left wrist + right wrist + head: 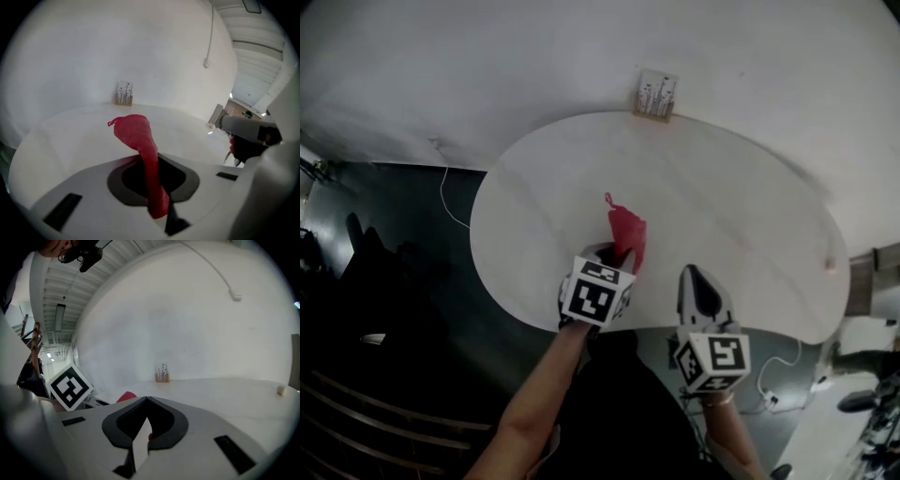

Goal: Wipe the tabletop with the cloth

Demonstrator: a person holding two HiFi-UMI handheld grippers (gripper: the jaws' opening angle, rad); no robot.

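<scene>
Trailing from the left hand-held gripper (610, 255), pinched red cloth (136, 133).

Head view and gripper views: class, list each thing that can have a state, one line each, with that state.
Cloth: bunched, near end clamped, rest trailing ahead on the table.
Left gripper: shut on the cloth.
Right gripper: shut, holding nothing.
Table: carries the cloth and a stand.
Stand: upright at the table's far edge.
</scene>
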